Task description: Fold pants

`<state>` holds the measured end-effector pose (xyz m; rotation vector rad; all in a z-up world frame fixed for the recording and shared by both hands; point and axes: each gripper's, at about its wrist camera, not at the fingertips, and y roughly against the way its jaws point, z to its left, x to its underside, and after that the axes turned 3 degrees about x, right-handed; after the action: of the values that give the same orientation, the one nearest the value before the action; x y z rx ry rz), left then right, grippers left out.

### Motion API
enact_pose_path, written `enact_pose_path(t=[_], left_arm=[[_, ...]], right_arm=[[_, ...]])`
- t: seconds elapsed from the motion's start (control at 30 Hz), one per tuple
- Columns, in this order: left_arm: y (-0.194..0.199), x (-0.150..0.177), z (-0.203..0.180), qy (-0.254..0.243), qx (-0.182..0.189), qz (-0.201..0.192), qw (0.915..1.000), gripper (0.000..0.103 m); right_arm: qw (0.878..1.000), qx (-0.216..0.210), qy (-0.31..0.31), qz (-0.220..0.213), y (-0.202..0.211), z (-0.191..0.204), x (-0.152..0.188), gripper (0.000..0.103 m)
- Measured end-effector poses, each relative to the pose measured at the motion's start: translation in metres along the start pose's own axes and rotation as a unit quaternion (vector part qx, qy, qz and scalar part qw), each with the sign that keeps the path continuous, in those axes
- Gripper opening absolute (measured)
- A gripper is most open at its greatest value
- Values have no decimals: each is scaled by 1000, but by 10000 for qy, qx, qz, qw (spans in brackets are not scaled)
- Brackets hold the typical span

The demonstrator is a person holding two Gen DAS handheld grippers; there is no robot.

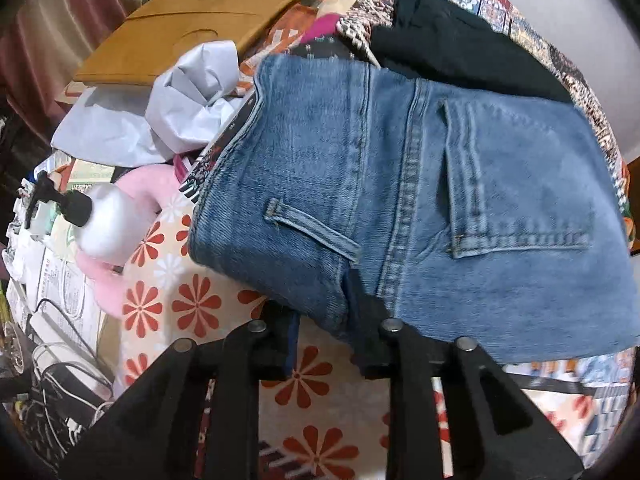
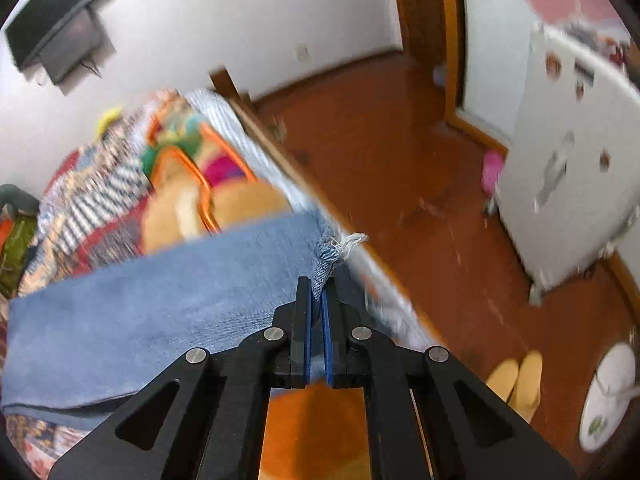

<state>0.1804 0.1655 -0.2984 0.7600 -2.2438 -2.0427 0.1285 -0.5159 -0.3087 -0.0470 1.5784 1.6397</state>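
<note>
Faded blue denim jeans (image 1: 400, 208) lie folded on the flower-print bedspread (image 1: 192, 308), below a black folded garment (image 1: 460, 48). Left gripper (image 1: 326, 316) pinches the waistband corner of the jeans. Right gripper (image 2: 318, 304) is pressed together on their frayed hem (image 2: 332, 256).

Bed (image 1: 192, 312) under flower-print and patchwork covers, folded blue jeans (image 1: 400, 208), dark garment (image 1: 460, 48), white pump bottle (image 1: 104, 220).
</note>
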Motion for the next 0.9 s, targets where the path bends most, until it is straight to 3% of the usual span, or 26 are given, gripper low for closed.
enact_pose_path(t=[0.03,0.1,0.17,0.33,0.47,0.53,0.67,0.9], left_arm=[[1,1,-2,-74,-103,-47,9999,34],[3,3,-7,-285,-428,-108,9986,51],[8,6,-11,-531,-727,-154,9958,61],[40,2,-4,-565,-831,-303,9945,62],[79,-7,-18,-613,-863,-744,9916,65],[92,-12,-30,-634,-740,-960,9906,71],[95,-30,-71,-955,-386,-1146,9881,77],[46,-34,-166,-1788,140,-669,9815,77]], right_arm=[[9999,64,18,139,-9,0,6,4],[9995,180,101,252,-15,1,12,4],[9987,345,259,259,-15,4,15,7],[9960,726,501,150,9,6,7,26],[9982,560,224,-9,32,-7,5,57],[9994,343,-45,-52,41,-11,7,64],[9992,19,-401,28,44,-11,16,66],[9964,-279,-741,307,14,-4,33,66]])
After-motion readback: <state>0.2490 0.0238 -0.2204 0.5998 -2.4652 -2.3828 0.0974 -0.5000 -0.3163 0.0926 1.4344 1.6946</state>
